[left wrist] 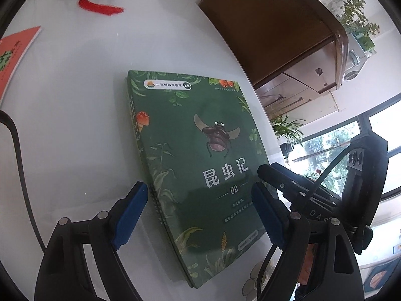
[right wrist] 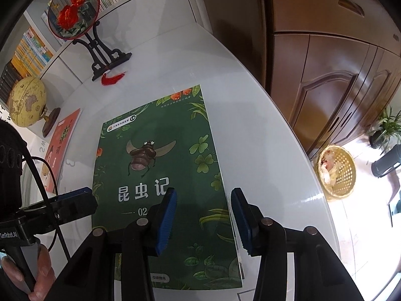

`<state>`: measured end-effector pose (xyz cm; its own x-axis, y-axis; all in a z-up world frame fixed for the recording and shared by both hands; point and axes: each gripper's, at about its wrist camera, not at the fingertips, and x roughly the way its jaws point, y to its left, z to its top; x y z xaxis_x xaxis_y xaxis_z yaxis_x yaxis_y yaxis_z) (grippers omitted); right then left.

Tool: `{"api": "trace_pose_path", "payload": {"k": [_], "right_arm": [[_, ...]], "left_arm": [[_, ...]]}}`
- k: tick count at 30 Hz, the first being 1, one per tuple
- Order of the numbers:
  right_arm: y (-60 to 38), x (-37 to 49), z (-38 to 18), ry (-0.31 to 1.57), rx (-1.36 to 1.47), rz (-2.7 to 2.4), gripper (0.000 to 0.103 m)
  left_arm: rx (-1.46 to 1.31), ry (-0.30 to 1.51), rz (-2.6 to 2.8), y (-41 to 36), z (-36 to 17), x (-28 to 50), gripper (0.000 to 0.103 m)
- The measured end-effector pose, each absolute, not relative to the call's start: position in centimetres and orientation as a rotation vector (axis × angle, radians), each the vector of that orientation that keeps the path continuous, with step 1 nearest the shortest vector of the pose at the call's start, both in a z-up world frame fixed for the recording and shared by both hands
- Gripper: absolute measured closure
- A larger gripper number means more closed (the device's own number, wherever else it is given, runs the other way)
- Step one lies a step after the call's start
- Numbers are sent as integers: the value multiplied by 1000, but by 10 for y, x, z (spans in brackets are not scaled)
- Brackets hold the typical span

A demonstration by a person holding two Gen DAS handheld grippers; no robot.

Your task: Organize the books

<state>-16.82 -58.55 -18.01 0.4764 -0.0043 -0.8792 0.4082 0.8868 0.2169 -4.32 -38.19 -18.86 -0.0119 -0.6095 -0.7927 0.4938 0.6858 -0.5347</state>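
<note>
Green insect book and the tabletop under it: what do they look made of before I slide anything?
Green insect book: printed paper with a seemingly laminated semi-gloss cover, since soft window glare washes across it; thin stacked edges along its left side suggest more than one volume. Tabletop: white and glossy, probably glass or lacquer, since it mirrors the light and the cabinet; likely slippery.

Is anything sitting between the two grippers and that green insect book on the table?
Nothing visible. The green book lies flat on the white table with a bare cover. The left gripper straddles its spine edge, the right gripper its opposite edge. The orange book lies off to the side.
</note>
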Motion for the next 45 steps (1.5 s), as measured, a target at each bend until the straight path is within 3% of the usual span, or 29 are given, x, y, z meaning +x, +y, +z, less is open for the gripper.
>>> {"api": "trace_pose_path", "payload": {"k": [21, 33, 42, 45], "right_arm": [[-579, -162, -176, 1045, 403, -235, 59], [-601, -184, -172, 934, 699, -37, 57], [-545, -160, -168, 1111, 258, -160, 57], [-548, -159, -173, 1122, 291, -149, 57]], "left_arm": [[-149, 1338, -877, -378, -189, -41, 20], [-122, 1314, -859, -373, -188, -37, 20], [-122, 1316, -848, -374, -187, -38, 20], [-133, 1318, -839, -370, -186, -35, 20]]}}
